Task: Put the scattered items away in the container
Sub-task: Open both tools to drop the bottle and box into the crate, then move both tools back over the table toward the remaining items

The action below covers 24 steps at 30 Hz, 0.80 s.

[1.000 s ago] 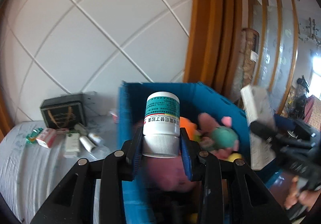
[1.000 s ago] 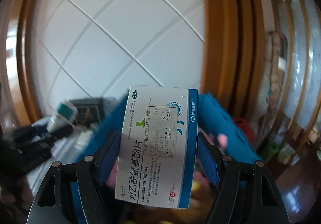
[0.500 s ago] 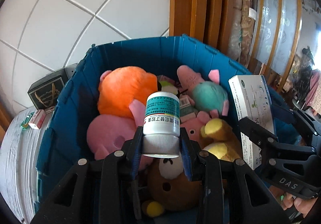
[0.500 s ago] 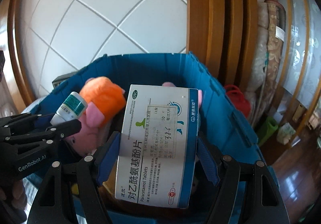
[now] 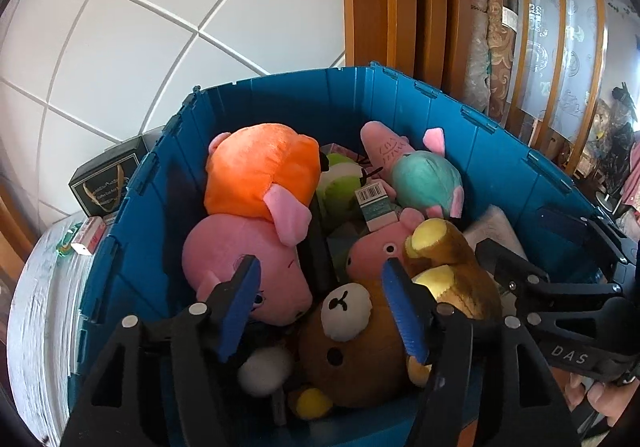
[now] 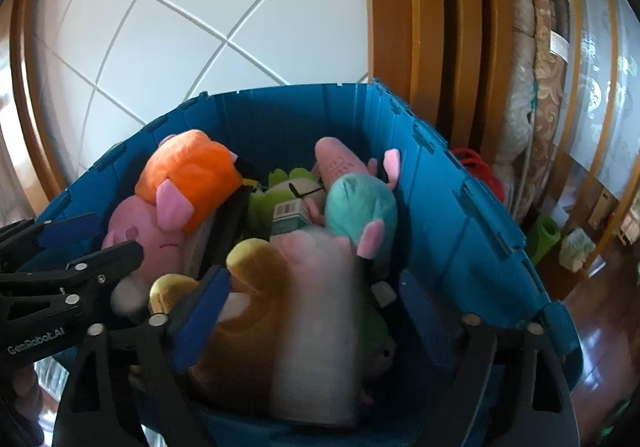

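Both grippers hover over the blue bin point(image 5: 500, 167), jaws just opened. Left gripper point(image 5: 320, 311): fingers apart, empty. Right gripper point(image 6: 320, 323): fingers apart; a white blur, probably the box point(image 6: 316, 327), lies between them on the plush toys point(image 5: 256, 167)

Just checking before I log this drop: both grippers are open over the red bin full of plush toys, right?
Not quite: the bin is blue, not red, as the left wrist view shows. The rest holds: the left gripper and right gripper have just opened over the plush toys, pads pressing on nothing.
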Motion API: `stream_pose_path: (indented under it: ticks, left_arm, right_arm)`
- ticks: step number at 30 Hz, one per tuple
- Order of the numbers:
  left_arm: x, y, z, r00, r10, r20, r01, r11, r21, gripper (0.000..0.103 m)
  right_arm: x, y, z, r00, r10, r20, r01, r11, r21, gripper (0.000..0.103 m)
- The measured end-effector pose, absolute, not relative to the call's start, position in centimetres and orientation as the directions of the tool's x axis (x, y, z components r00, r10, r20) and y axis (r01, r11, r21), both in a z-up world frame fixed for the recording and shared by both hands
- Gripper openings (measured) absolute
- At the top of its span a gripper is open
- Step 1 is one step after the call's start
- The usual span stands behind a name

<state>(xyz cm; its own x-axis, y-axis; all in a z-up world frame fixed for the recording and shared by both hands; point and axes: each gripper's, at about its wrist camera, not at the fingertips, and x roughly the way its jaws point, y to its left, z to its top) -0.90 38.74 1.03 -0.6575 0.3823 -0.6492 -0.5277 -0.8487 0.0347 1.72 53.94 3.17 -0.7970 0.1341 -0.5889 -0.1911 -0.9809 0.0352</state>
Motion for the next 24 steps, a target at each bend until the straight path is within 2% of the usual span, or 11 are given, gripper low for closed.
stream_pose_path:
  ticks: [5,14,24]
  left_arm:
    - [-0.5,37.9,1.6,-0.669,0.39,-0.632,-0.527,-0.849,0.034,0.065]
    - [-0.2,33.6,3.9,-0.724,0.398,-0.563,-0.484,-0.875,0.002,0.073]
    - [-2.5,25.1,5.2,-0.767,0.391,-0.508,-0.427,-0.903,-0.051,0.073]
  right_arm:
    - [2.1,53.8,3.6,-0.803,0.136,-0.581,-0.196,-0.98,0.042,0.101]
    - [2.6,52.0,5.1,-0.825,0.136,-0.548,-0.191,-0.981,0.044,0.103]
    - [1.3,44.2,8.0,-0.876,0.088,-0.474,-0.105,-0.994,0.011,0.103]
